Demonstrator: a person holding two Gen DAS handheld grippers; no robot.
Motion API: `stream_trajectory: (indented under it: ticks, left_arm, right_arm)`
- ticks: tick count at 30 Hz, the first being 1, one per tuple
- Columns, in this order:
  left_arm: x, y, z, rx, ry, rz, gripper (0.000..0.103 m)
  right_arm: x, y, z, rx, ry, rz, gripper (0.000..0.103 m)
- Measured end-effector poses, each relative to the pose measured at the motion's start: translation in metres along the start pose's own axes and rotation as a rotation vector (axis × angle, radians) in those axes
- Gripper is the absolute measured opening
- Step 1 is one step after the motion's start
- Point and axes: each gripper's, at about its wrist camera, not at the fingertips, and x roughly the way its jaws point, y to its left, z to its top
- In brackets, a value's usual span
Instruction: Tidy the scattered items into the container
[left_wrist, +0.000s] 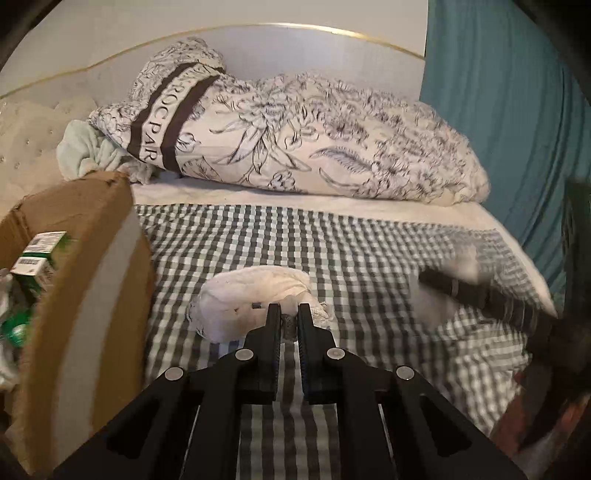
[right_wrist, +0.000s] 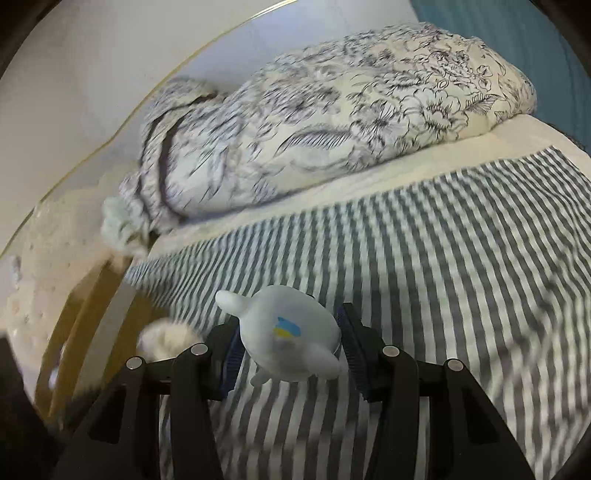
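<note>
On the bed's checked cover (left_wrist: 332, 240), the left claw (left_wrist: 289, 314) is pinched nearly together on a fold of the crumpled white cloth (left_wrist: 251, 291), soft and lumpy, lying just right of the cardboard box (left_wrist: 85, 258). Only that view shows green cartons (left_wrist: 35, 258) inside the box and the blurred dark right claw at the edge. Over in the right wrist view, the right claw (right_wrist: 290, 332) grips a smooth, rounded white toy (right_wrist: 291, 332) with a blue-yellow mark; the floral pillow (right_wrist: 332, 110) sits behind.

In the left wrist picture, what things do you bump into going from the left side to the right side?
Cardboard box → white cloth, with the left gripper at it → dark stick-like thing → teal curtain.
</note>
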Motion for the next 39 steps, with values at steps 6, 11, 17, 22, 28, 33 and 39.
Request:
stream_trajectory:
  ticks: [6, 11, 17, 22, 28, 33, 39]
  left_arm:
    - [-0.067, 0.024, 0.021, -0.050, -0.039, -0.031, 0.009]
    - [-0.130, 0.067, 0.050, -0.104, -0.091, -0.006, 0.009]
    - [-0.173, 0.150, 0.055, -0.148, -0.097, 0.076, 0.009]
    - [-0.166, 0.204, 0.032, -0.187, -0.039, 0.107, 0.009]
    - [-0.150, 0.226, 0.011, -0.189, 0.011, 0.074, 0.010]
    - [-0.150, 0.228, 0.007, -0.164, 0.013, 0.064, 0.102]
    - [-0.155, 0.222, -0.001, -0.214, -0.062, 0.047, 0.103]
  right_arm:
    - [-0.048, 0.052, -0.017, -0.063, 0.025, -0.018, 0.048]
    - [-0.077, 0.131, -0.016, -0.146, 0.003, 0.011, 0.048]
    - [-0.081, 0.245, -0.033, -0.284, 0.007, 0.054, 0.048]
    - [-0.052, 0.298, -0.057, -0.318, 0.064, 0.048, 0.048]
    - [-0.019, 0.313, -0.066, -0.255, 0.108, 0.027, 0.048]
    - [-0.026, 0.312, -0.055, -0.230, 0.011, -0.064, 0.089]
    - [-0.070, 0.290, -0.043, -0.183, -0.118, -0.119, 0.091]
